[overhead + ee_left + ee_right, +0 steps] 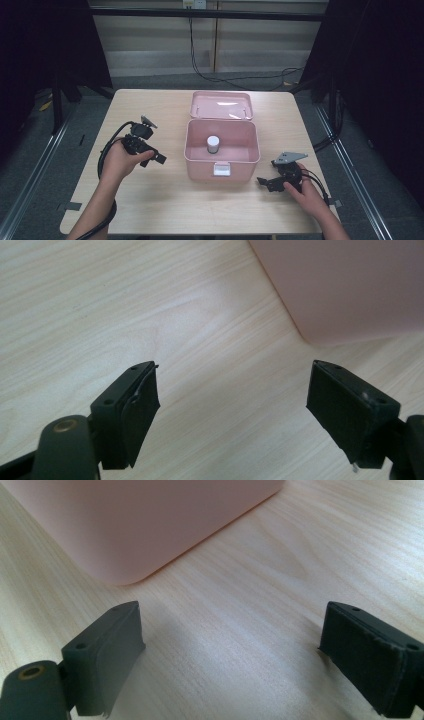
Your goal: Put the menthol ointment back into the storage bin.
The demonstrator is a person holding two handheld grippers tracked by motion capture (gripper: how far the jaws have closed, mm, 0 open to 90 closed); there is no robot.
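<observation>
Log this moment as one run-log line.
left gripper: open, empty | right gripper: open, empty | pink box: lid open | white jar: inside box

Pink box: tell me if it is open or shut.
Open. The pink box has its lid swung back, showing a small jar inside.

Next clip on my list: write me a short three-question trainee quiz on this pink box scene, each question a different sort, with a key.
1. True or false: the lid of the pink box is shut.
2. Multiple choice: what stands inside the box? A) a white cylindrical container B) a red ball C) a folded cloth
3. Short answer: what is between the jaws of the left gripper and of the right gripper?

Key
1. False: the lid lies open behind the box.
2. A.
3. Nothing: both stand open over bare table, one on each side of the box.
</observation>
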